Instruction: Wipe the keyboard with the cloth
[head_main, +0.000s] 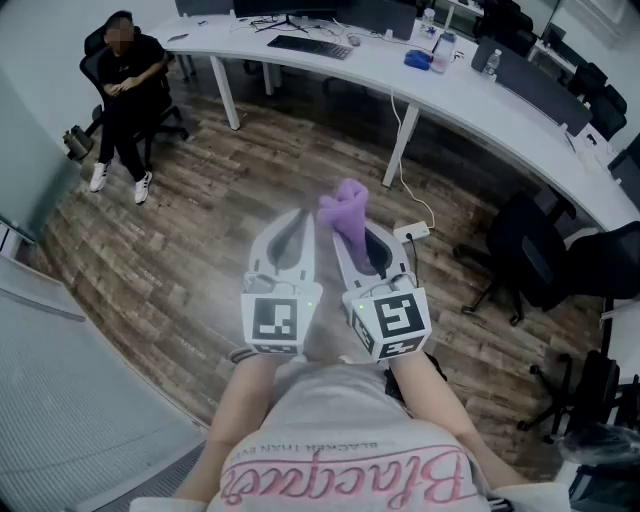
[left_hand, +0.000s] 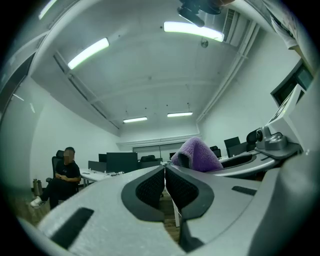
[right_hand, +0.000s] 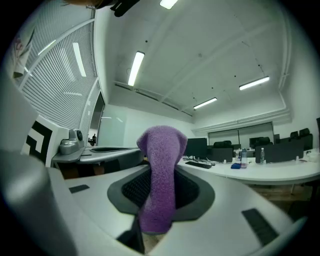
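Both grippers are held side by side above the wooden floor, well short of the desk. My right gripper (head_main: 352, 228) (right_hand: 161, 172) is shut on a purple cloth (head_main: 345, 206) (right_hand: 159, 165), which sticks out past its tips in a bunch. To its left, my left gripper (head_main: 297, 225) (left_hand: 165, 169) is shut with nothing between its pads. The left gripper view shows the cloth (left_hand: 197, 152) just to the right. A black keyboard (head_main: 310, 46) (right_hand: 199, 164) lies far ahead on the long white desk (head_main: 480, 105).
A person (head_main: 125, 75) (left_hand: 65, 174) sits in an office chair at the far left. A power strip (head_main: 412, 233) with its cable lies on the floor ahead. Black chairs (head_main: 525, 255) stand at the right. Monitors, a blue object (head_main: 418, 59) and bottles are on the desk.
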